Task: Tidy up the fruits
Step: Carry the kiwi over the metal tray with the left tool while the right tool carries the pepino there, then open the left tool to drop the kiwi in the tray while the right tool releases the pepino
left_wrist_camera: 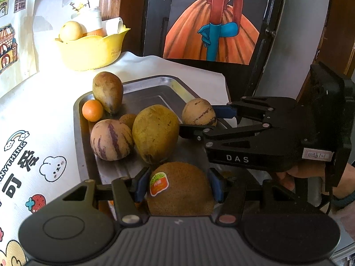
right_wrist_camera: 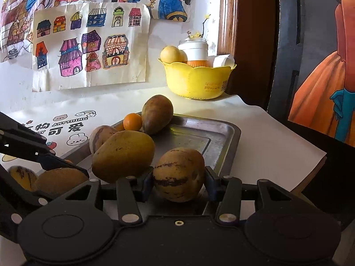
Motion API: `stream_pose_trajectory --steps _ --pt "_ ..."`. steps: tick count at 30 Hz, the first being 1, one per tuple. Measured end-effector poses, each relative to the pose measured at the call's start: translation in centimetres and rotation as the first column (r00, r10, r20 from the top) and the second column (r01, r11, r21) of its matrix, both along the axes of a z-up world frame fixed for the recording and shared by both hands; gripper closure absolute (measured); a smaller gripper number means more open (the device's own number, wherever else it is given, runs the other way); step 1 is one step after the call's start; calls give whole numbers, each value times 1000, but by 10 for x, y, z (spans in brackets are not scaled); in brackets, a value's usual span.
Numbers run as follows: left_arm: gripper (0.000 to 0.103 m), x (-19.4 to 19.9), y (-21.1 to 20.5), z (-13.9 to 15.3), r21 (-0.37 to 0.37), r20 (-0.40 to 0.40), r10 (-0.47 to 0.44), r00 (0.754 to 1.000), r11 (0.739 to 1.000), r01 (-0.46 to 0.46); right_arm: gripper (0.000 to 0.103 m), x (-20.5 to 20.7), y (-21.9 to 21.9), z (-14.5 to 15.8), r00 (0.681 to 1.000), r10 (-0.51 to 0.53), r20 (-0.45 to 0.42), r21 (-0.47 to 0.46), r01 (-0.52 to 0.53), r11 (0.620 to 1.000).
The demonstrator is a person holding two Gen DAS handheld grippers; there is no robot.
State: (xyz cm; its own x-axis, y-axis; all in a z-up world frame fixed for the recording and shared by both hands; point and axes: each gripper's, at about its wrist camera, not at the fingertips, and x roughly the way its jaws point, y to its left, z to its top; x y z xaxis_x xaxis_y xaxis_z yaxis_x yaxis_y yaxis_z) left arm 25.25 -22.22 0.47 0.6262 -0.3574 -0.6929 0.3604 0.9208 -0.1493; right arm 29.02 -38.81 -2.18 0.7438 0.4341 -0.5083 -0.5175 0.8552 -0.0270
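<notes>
My left gripper [left_wrist_camera: 179,185] is shut on a brown kiwi [left_wrist_camera: 179,197] with an orange sticker, its blue pads pressing both sides low over the metal tray [left_wrist_camera: 83,119]. My right gripper [right_wrist_camera: 179,184] is shut on a tan striped pepino melon [right_wrist_camera: 179,174] at the tray's right side; in the left wrist view it reaches in from the right around that melon [left_wrist_camera: 198,113]. On the tray lie a mango [left_wrist_camera: 155,133], a purple-striped pepino [left_wrist_camera: 111,139], a small orange [left_wrist_camera: 92,110] and a brown pear-shaped fruit [left_wrist_camera: 108,90].
A yellow bowl [right_wrist_camera: 195,82] holding pale fruit and a white jar stands at the table's back corner. Drawings hang on the wall behind. A dark chair with a painted picture [left_wrist_camera: 213,22] stands past the table's right edge. Another pepino [right_wrist_camera: 21,176] lies at far left.
</notes>
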Motion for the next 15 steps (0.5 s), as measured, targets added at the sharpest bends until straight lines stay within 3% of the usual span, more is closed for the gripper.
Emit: stream_pose_trajectory --steps 11,15 --pt "38 -14 10 10 -51 25 44 999 998 -43 48 -17 -9 13 998 -46 33 16 45 999" --pt "27 -31 21 23 -102 69 109 992 990 -101 44 -29 -13 20 996 -79 39 38 77 996"
